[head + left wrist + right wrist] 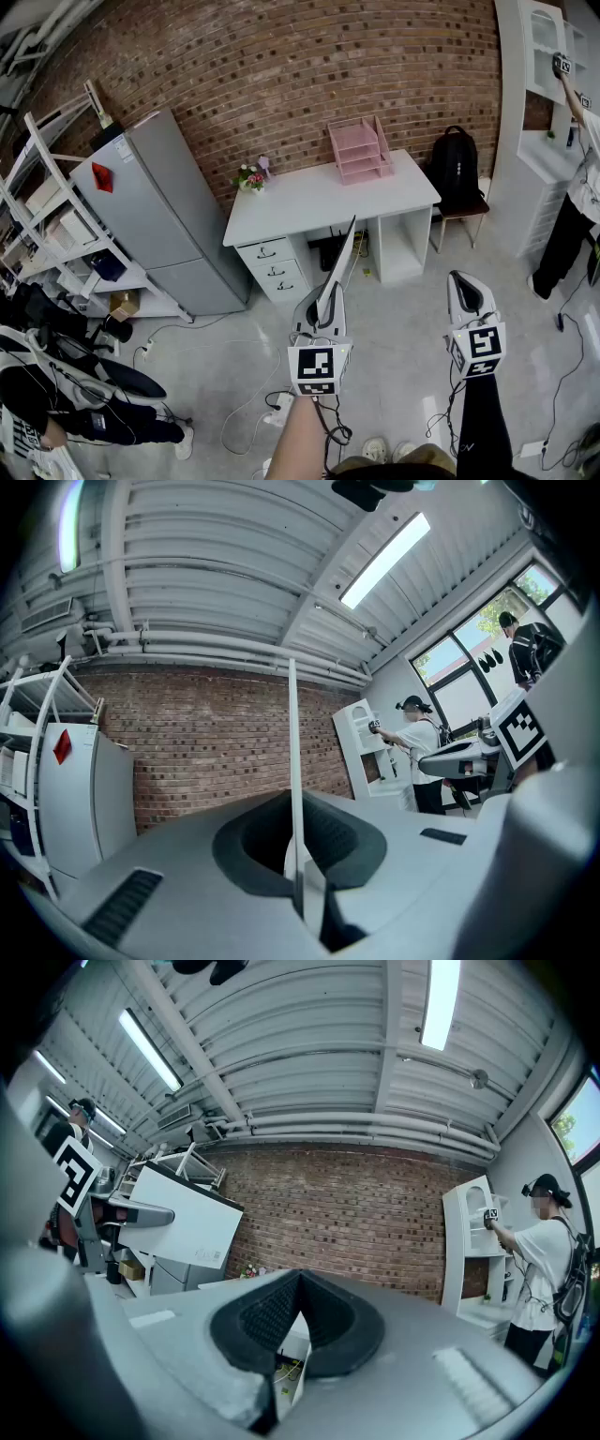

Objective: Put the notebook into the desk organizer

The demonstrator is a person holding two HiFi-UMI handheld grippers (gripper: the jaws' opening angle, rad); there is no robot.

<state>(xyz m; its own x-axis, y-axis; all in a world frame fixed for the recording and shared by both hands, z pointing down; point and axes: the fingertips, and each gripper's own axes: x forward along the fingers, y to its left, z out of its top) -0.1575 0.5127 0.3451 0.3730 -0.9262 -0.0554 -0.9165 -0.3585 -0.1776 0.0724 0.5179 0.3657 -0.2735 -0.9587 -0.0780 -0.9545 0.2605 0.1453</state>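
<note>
Thin white notebook [341,255], upright and edge-on, is pinched in the left gripper [328,292], in the air before the white desk's [309,202] front edge; the pink tiered plastic desk organizer [359,150] stands at its back edge. The right gripper's [461,279] jaws are pressed together, empty

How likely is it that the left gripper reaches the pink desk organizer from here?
Probably not yet. The left gripper, shut on the notebook, is short of the desk, and the desk organizer stands at its far edge; nothing blocks the way.
</note>
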